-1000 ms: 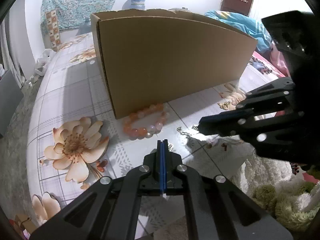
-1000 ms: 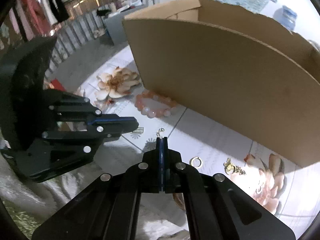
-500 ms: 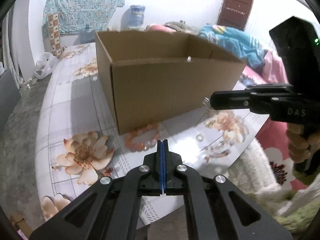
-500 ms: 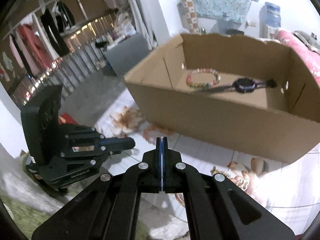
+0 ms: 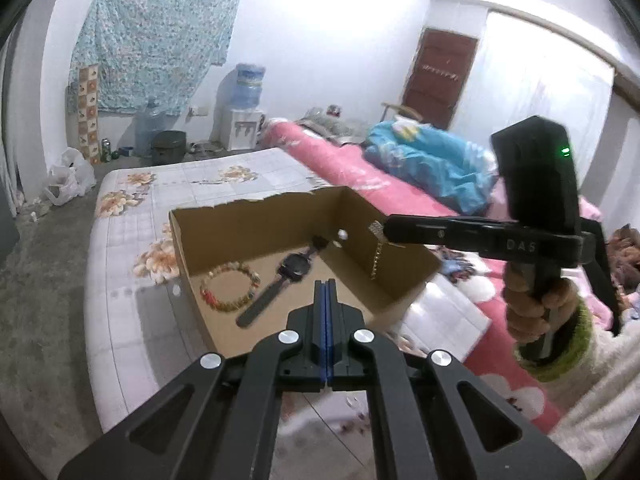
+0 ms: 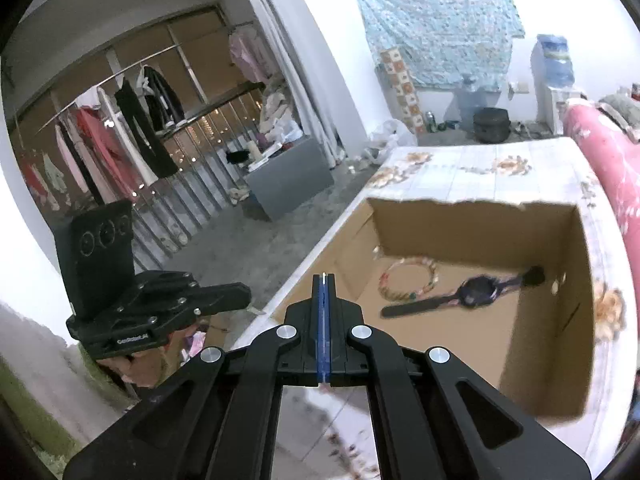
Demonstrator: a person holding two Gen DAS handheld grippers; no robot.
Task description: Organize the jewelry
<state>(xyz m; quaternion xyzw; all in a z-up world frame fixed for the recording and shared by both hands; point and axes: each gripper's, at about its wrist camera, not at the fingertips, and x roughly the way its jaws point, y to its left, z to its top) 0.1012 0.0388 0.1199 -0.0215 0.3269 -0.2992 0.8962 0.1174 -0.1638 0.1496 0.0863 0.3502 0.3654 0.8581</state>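
Left gripper (image 5: 326, 282), lower centre of the left wrist view: black, angular fingers with blue pads pressed flat together, nothing between them; its tip stands before the near wall of the cardboard box (image 5: 256, 216). Right gripper (image 5: 383, 232), entering from the right of the same view: fingers fully closed on a thin gold chain (image 5: 377, 257), which is pinched at its top end and hangs straight down, apart from the walls, over the right-hand part of the box. The person's hand (image 5: 536, 304) grips the handle at right, with a fuzzy green cuff and cream sleeve below. In the right wrist view the right gripper (image 6: 323, 278) shows its blue pads shut at lower centre, a pale sliver at the tip; the chain itself cannot be made out here. The left gripper (image 6: 240, 296) appears at the left edge, also closed and empty. The box is brown corrugated card, open-topped, with a ragged torn rim along its far wall and small round holes in its side. On its floor lie a beaded bracelet (image 5: 230, 288), a ring of small pale, red and green beads, and just beside it a dark wristwatch (image 5: 294, 268) with a rounded face and a smooth strap laid out straight and diagonal. The box rests on a white quilted cover (image 5: 120, 264) printed with peach flowers; a pink bedspread (image 5: 348, 168) lies to its right.
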